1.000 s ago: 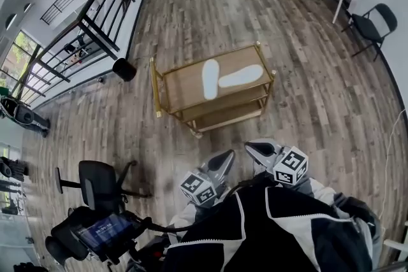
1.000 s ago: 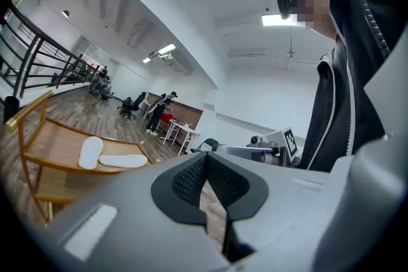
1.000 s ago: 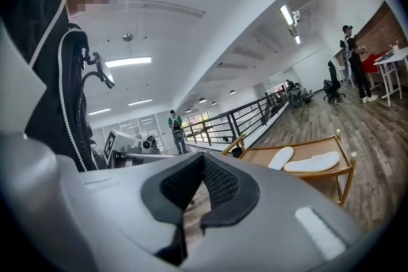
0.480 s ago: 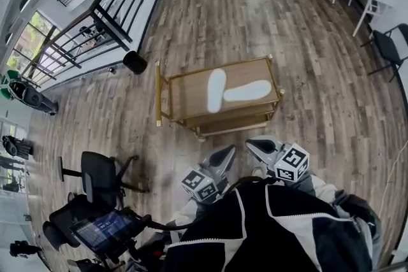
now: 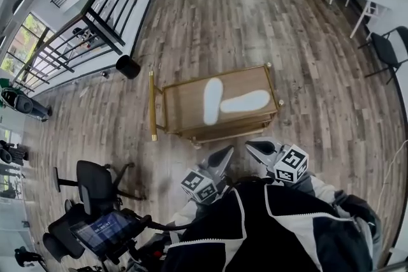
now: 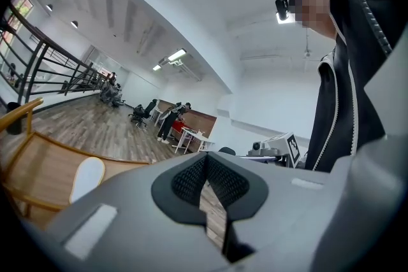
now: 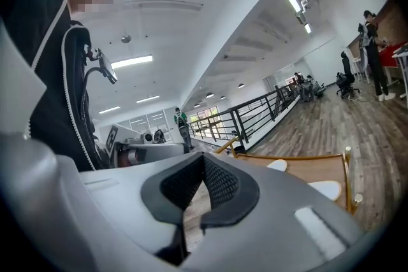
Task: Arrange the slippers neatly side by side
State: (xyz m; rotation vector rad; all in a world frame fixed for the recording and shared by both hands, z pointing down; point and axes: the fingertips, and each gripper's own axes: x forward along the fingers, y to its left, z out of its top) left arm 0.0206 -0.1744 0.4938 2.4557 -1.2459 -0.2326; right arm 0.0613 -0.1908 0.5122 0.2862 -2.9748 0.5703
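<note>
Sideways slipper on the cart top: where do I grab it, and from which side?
Its right end, probably: pinch the sideways slipper there, right gripper coming from the cart's near right side. It lies flat, and its left end crowds the other slipper.

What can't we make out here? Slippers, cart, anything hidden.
- Head view: the left-hand slipper and right-hand slipper on the cart are too small to tell top from sole.
- Head view: the cart's lower shelves, hidden under its top shelf.
- Left gripper view: the right-hand slipper, hidden behind the shut left gripper.
- Right gripper view: both slippers' near ends, cut off by the shut right gripper.
</note>
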